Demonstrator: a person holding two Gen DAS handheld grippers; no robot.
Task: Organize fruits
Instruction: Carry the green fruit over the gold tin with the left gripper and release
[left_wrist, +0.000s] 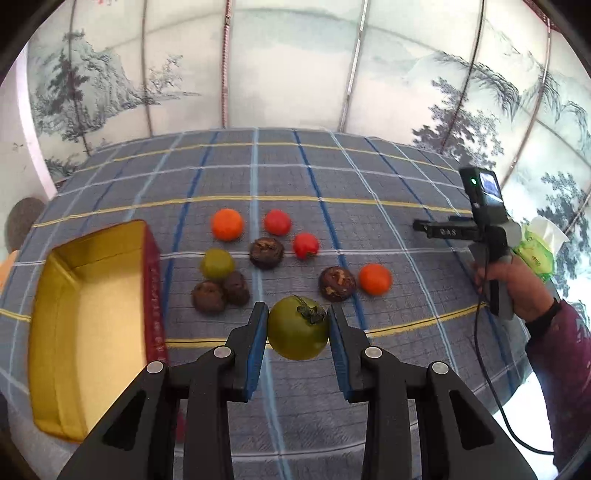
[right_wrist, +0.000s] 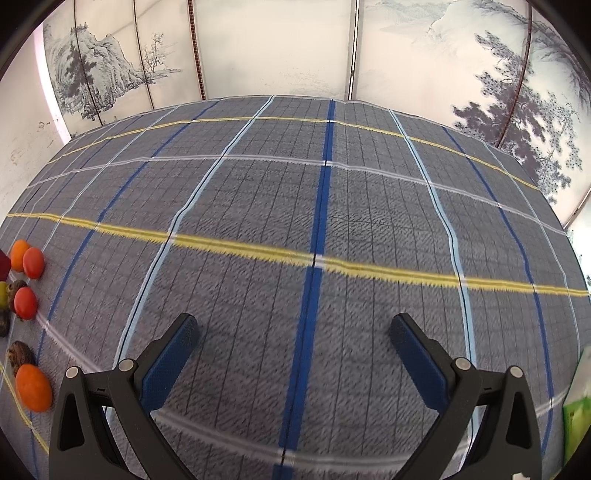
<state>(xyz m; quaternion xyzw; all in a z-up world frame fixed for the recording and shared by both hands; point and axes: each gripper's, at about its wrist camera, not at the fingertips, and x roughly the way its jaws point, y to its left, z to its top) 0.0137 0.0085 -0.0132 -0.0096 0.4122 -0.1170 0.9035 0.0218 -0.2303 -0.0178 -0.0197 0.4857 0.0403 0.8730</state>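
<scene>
My left gripper (left_wrist: 297, 325) is shut on a green tomato (left_wrist: 297, 329) with a dark stem, held above the cloth. Beyond it lie loose fruits: two orange ones (left_wrist: 226, 224) (left_wrist: 375, 278), two red tomatoes (left_wrist: 277, 222) (left_wrist: 306, 245), a second green tomato (left_wrist: 217, 263) and several dark brown wrinkled fruits (left_wrist: 266, 252). A red box with a gold inside (left_wrist: 92, 314) stands to the left. My right gripper (right_wrist: 295, 332) is open over bare cloth, nothing between its fingers; the left wrist view shows it held by a hand (left_wrist: 517, 288) at the right.
The table wears a grey checked cloth (right_wrist: 314, 206) with blue, yellow and white lines. A green tissue pack (left_wrist: 537, 251) sits at the right edge. Painted screen panels (left_wrist: 295, 62) stand behind the table. The fruits show at the left edge of the right wrist view, an orange one (right_wrist: 33, 387) nearest.
</scene>
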